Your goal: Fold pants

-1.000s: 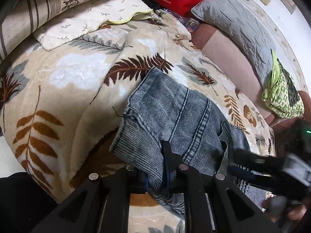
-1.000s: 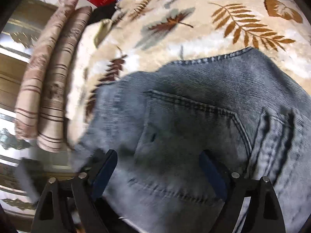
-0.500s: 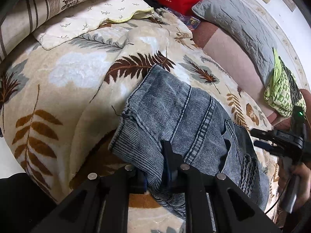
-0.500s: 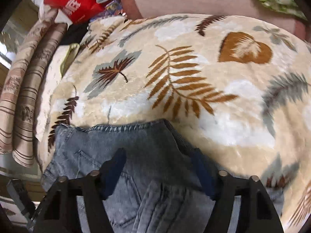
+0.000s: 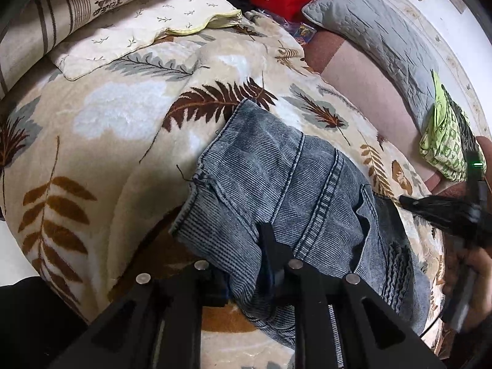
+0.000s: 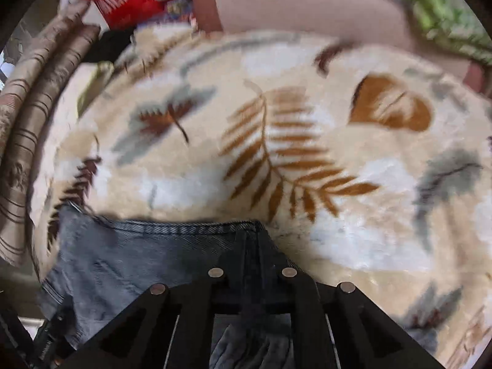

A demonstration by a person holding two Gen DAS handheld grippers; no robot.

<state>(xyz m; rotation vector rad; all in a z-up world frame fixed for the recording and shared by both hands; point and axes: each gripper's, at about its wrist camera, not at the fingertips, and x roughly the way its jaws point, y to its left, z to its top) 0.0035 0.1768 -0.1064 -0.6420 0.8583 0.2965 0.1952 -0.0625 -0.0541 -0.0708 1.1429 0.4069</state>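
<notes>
Left tongs (image 5: 246, 264) opening slightly, denim between; right tongs (image 6: 252, 255) pinch the jeans (image 5: 276, 184) at five o'clock. Lift both evenly.

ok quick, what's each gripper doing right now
Left gripper: closed on the jeans, jaws easing open.
Right gripper: closed on the jeans' edge.

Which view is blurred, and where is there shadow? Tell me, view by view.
Left wrist view: sharp, fisheye-bent at the edges; the jeans show clear stitching, with dark shadow under their near-left edge; only the right claw smears. Right wrist view: motion-blurred throughout, the blanket leaves streaked; a narrow shadow runs along the jeans' far edge.
</notes>
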